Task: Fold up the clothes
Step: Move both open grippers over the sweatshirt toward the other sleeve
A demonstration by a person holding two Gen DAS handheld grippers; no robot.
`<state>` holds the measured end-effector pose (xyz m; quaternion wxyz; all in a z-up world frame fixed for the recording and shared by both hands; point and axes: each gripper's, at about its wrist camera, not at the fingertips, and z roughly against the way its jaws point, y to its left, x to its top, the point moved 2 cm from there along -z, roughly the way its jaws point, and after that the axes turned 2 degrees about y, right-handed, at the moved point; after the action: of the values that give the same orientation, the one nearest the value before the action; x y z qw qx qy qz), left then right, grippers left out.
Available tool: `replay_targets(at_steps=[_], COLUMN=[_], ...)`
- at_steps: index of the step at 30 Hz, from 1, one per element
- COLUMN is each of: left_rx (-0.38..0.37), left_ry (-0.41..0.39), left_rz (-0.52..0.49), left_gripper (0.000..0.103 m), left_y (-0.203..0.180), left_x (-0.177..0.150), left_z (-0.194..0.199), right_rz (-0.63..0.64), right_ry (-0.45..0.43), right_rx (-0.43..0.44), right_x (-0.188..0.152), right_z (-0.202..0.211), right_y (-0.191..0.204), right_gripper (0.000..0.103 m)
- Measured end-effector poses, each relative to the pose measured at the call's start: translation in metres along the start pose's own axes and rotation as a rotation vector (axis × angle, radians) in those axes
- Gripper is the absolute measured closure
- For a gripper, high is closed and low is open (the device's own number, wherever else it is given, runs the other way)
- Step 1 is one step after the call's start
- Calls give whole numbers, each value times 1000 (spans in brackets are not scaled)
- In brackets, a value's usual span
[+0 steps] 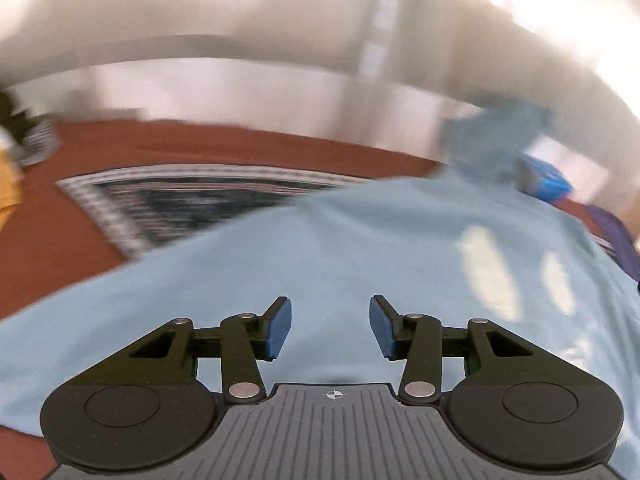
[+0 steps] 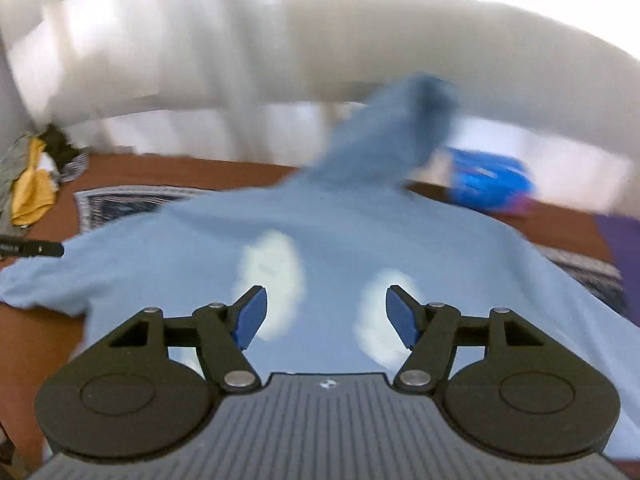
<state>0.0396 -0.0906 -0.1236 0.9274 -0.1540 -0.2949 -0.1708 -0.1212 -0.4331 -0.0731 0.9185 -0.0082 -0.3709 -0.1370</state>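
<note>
A light blue garment [image 1: 360,248] lies spread over the red-brown surface [image 1: 52,248] below both grippers; it also shows in the right wrist view [image 2: 400,240]. Its far end rises in a bunched, blurred peak [image 2: 400,136], also seen in the left wrist view [image 1: 492,140]. My left gripper [image 1: 330,328] is open and empty just above the cloth. My right gripper [image 2: 326,316] is open and empty above the cloth, over two pale patches of light [image 2: 272,264]. Both views are blurred.
A dark patterned mat [image 1: 180,204] lies under the garment's far left part. A pile of clothes with a yellow piece [image 2: 32,192] sits at the far left. A blue packet [image 2: 488,180] and purple cloth [image 2: 620,240] lie at the right. Pale curtains and a wall stand behind.
</note>
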Motion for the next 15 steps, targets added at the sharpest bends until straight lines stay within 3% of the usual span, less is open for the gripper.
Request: replay_targets(at_steps=[6,15], left_rx=[-121,-243], left_ry=[66,128], left_rz=[-68,-297], left_gripper=[41,38], left_y=[-152,-346], left_x=[5,50], left_z=[-61,-160], right_rz=[-129,-308], right_ry=[-6,-23], right_rx=[-98,-309], right_x=[-49,-118], right_z=[46,109], right_y=[-117,-271], right_gripper=[33,33])
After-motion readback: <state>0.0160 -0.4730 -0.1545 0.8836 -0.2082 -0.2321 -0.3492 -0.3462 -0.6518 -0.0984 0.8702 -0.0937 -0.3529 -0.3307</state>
